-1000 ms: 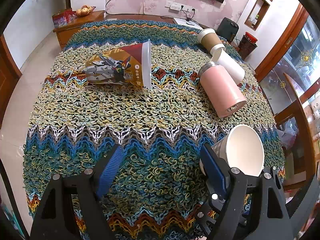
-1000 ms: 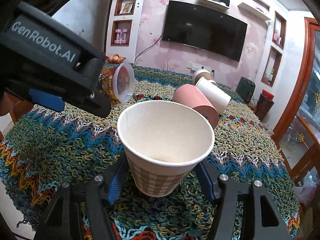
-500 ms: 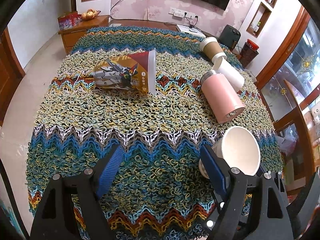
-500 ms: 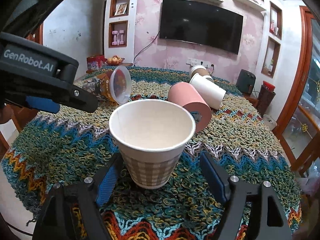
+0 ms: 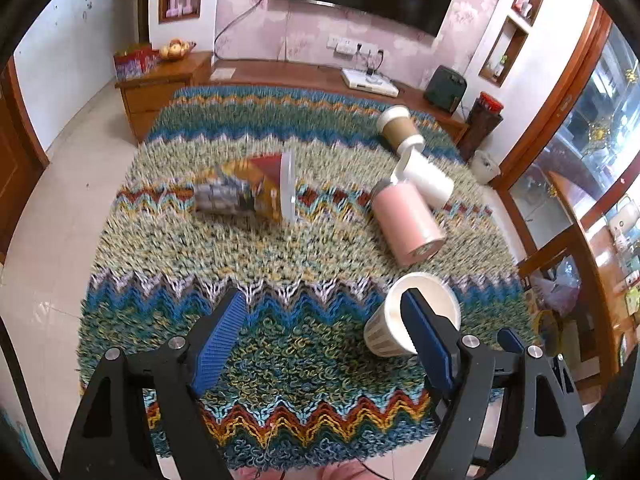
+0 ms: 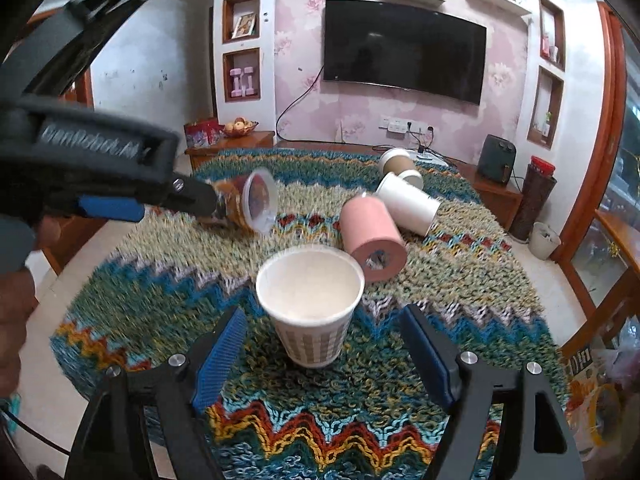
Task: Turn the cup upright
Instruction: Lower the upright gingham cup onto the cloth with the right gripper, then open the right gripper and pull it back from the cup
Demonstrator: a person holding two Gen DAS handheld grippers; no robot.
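1 paper cup (image 6: 310, 308) upright, apparently free, between wide right hand-held gripper (image 6: 324, 354); left hand-held gripper (image 5: 326, 338) wide, empty. Risk: nudging cup over on the knitted cover (image 6: 460, 280).

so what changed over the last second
The right gripper let go of the white checked paper cup and backed away, leaving it upright on the knitted zigzag cloth. The open left gripper pulled back too. The four cups lying on their sides stayed put.

I'm in a home living room: wall television (image 6: 404, 56), pink floral wallpaper (image 6: 300, 80), fruit bowl (image 6: 239, 126) on wooden cabinet (image 5: 160, 88).
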